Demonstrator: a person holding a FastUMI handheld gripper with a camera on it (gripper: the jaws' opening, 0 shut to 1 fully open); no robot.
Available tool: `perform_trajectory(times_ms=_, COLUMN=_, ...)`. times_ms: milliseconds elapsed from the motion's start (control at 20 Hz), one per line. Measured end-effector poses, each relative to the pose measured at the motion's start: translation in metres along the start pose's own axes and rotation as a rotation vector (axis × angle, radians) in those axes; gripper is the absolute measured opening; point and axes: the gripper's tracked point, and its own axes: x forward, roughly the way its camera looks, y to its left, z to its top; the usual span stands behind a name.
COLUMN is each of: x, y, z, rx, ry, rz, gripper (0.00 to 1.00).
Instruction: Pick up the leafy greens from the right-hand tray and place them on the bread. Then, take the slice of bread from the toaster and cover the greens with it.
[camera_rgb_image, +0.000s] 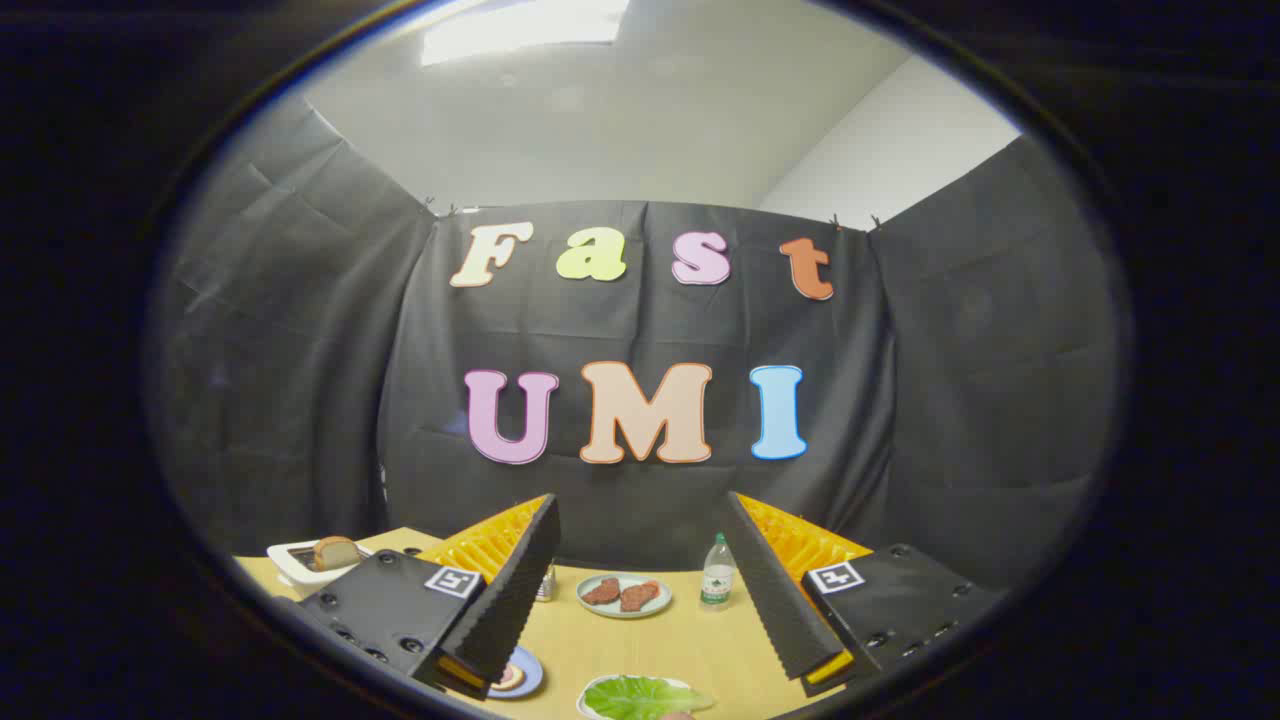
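Note:
My gripper (640, 590) is held high above the wooden table (700, 640), its two fingers (505, 590) spread wide with nothing between them. Below and between the fingertips lie the leafy greens (640, 697) on a white tray (590, 700). A white toaster (305, 565) stands beyond the left finger at the table's far left, with a slice of bread (335, 550) sticking up out of it. A small plate (520, 677) with something round on it peeks from under the left fingertip; whether that is the bread I cannot tell.
A plate with two brownish-red slices (622, 594) sits at the back of the table between the fingers. A small plastic bottle (717, 573) stands beside it, close to the right finger. A small shaker (546, 583) is partly hidden behind the left finger.

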Motion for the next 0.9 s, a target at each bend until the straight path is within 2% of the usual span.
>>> perform_trajectory(times_ms=650, x=-0.006, y=-0.025, z=-0.003, rx=-0.007, ry=0.016, rz=-0.006, gripper=1.0)
perform_trajectory(times_ms=900, x=-0.004, y=-0.025, z=-0.022, rx=-0.003, ry=0.073, rz=0.039, gripper=1.0)
